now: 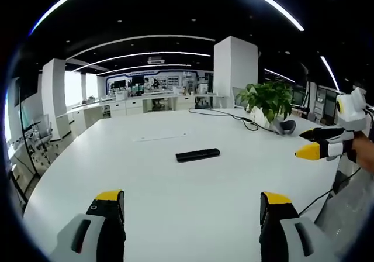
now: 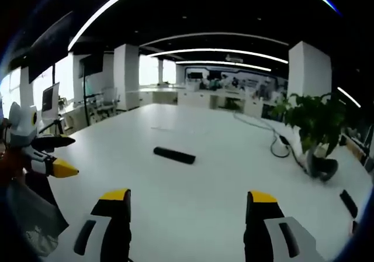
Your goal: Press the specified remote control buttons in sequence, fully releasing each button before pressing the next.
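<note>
Now we see the black remote control (image 1: 197,155) lying flat near the middle of the white tabletop (image 1: 163,203), away from its edges. Our left gripper (image 1: 193,206) and right gripper (image 2: 188,206) both hover with jaws spread wide, holding nothing.

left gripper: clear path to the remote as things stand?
Probably yes. The left gripper has its jaws open and the black remote lies ahead on the white table, with bare tabletop between them. The right gripper hangs off to the side.
</note>
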`<state>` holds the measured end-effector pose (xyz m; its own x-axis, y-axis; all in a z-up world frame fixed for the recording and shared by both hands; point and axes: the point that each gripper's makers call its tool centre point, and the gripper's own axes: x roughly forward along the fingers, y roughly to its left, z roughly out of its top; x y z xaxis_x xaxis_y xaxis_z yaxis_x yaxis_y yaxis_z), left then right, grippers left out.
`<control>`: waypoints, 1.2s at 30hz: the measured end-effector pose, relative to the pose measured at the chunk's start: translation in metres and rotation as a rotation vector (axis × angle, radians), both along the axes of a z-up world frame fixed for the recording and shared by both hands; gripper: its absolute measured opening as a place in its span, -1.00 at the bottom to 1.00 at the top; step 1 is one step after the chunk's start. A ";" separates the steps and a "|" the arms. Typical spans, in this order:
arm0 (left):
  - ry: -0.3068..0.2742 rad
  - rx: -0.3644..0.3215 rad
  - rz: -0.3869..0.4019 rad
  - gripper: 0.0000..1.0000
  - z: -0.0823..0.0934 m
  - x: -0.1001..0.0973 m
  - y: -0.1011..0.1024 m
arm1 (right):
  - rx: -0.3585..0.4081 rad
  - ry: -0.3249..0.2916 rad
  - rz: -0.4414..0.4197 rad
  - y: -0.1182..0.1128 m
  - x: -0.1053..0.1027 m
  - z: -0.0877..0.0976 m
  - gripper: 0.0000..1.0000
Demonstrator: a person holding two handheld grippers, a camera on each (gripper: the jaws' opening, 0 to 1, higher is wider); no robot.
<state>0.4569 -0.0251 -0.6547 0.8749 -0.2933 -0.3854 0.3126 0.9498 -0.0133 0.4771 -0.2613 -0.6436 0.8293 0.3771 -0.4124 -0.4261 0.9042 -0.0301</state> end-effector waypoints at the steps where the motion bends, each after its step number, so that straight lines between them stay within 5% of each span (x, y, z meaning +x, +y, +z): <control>1: 0.000 0.001 0.000 1.00 0.000 0.001 0.001 | 0.002 -0.003 0.002 0.001 0.001 0.001 0.57; 18: -0.012 0.036 -0.019 1.00 0.008 0.031 0.004 | -0.028 -0.031 0.035 0.005 0.026 0.014 0.55; 36: -0.005 0.074 -0.075 1.00 0.003 0.064 0.005 | -0.057 -0.005 0.067 0.006 0.053 0.003 0.52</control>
<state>0.5210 -0.0203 -0.6513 0.8536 -0.3289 -0.4040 0.3827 0.9221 0.0579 0.5297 -0.2554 -0.6408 0.8052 0.4079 -0.4304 -0.4854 0.8703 -0.0832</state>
